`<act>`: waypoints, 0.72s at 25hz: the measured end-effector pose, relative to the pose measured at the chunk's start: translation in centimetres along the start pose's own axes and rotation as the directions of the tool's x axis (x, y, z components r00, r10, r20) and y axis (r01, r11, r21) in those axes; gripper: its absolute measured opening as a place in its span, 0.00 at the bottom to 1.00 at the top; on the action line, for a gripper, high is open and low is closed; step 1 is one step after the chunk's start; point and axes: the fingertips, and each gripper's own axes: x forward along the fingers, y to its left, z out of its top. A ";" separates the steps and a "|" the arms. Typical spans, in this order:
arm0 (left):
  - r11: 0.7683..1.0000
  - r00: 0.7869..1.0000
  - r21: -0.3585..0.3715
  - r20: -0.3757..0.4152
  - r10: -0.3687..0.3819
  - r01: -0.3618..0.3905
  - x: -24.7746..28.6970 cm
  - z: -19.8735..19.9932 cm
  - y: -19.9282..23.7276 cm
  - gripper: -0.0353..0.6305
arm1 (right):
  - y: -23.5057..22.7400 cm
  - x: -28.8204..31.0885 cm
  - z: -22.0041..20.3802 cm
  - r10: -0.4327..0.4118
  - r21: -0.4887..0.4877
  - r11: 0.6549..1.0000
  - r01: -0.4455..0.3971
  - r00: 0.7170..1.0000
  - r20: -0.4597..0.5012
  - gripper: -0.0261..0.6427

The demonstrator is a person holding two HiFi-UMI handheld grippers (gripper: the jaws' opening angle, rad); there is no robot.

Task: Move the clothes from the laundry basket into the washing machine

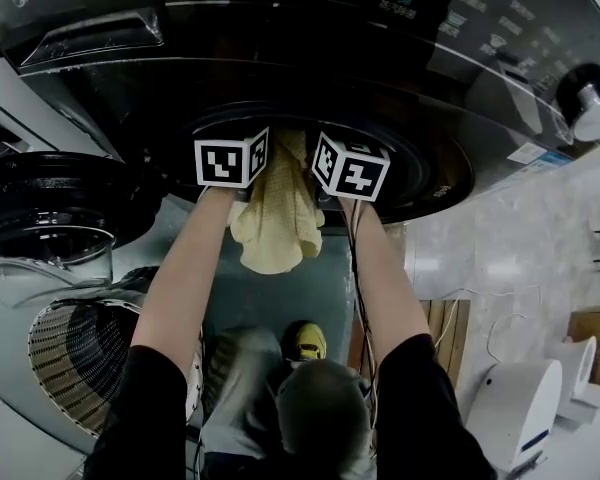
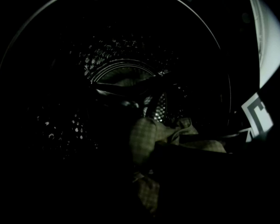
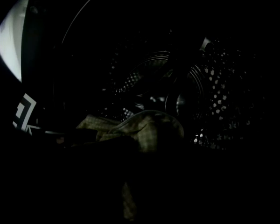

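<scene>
The yellow checked cloth (image 1: 275, 218) hangs at the mouth of the washing machine (image 1: 280, 28), just above the middle of the head view. Its top is bunched between the two marker cubes and its loose end droops toward 6 o'clock, still outside the opening. Both of the person's forearms reach up to it side by side.

In the left gripper view the left gripper (image 2: 147, 181) points into the dark, perforated drum (image 2: 107, 59). Its jaws show only as black shapes close together on a narrow strip of the cloth, clamped on it, and more cloth bulges just beyond them. The right gripper's cube (image 2: 257, 115) sits at 3 o'clock.

The right gripper (image 3: 126, 190) mirrors this. Its jaws are dark masses pinching a thin strip of the same cloth, a fold is heaped ahead of them, and the left cube (image 3: 24, 113) is at 9 o'clock.

In the head view the open glass door (image 1: 50, 208) lies at 9 o'clock, with the slatted laundry basket (image 1: 70, 368) below it at 8 o'clock. A yellow shoe (image 1: 305, 341) shows at 6 o'clock
</scene>
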 end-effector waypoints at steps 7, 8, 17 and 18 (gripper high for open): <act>1.000 0.999 0.027 -0.051 0.005 -0.003 0.4 -0.9 -0.3 0.27 | -1.2 -0.5 -0.4 -0.053 0.035 0.998 0.053 0.999 -0.001 0.33; 1.000 0.998 0.028 -0.055 -0.003 0.004 0.4 -1.0 -0.4 0.30 | -1.2 -0.6 -0.6 -0.052 0.039 0.998 0.052 0.999 -0.002 0.34; 1.000 0.999 0.001 -0.030 -0.012 0.012 -0.5 -0.7 -0.7 0.40 | -0.2 -1.6 -0.3 -0.013 0.061 0.998 0.013 1.000 0.008 0.38; 1.000 1.000 0.000 -0.027 -0.012 0.012 -0.6 -0.6 -0.8 0.40 | 0.0 -1.7 -0.2 -0.006 0.063 0.998 0.005 1.000 0.013 0.38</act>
